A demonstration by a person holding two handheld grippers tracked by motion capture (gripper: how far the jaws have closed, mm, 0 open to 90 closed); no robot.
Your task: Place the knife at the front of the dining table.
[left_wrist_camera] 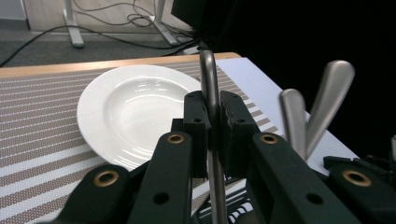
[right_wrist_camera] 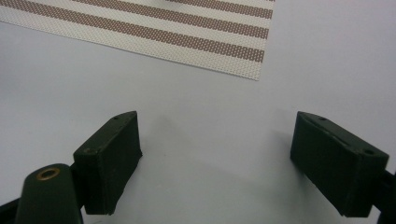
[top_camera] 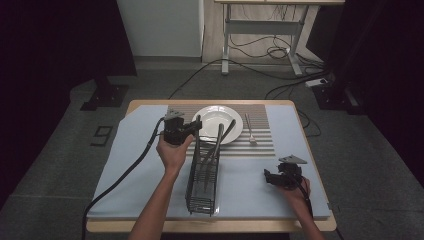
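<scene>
A black wire cutlery rack (top_camera: 202,182) lies lengthwise on the blue cloth (top_camera: 250,192), its far end by a white plate (top_camera: 214,120) on a striped placemat (top_camera: 261,114). My left gripper (top_camera: 196,128) is at that far end, shut on a slim metal handle (left_wrist_camera: 208,70) that stands upright between its jaws (left_wrist_camera: 212,112). Two more metal utensil handles (left_wrist_camera: 308,107) lean out of the rack to its right, in front of the plate (left_wrist_camera: 126,107). My right gripper (top_camera: 269,178) rests low near the front right, open (right_wrist_camera: 215,158) over bare blue cloth (right_wrist_camera: 210,102).
A fork (top_camera: 249,131) lies on the placemat right of the plate. The placemat's corner (right_wrist_camera: 243,65) is just ahead of the right gripper. The left gripper's cable (top_camera: 125,172) trails over the cloth's left side. Beyond the table are a desk frame (top_camera: 260,30) and floor cables.
</scene>
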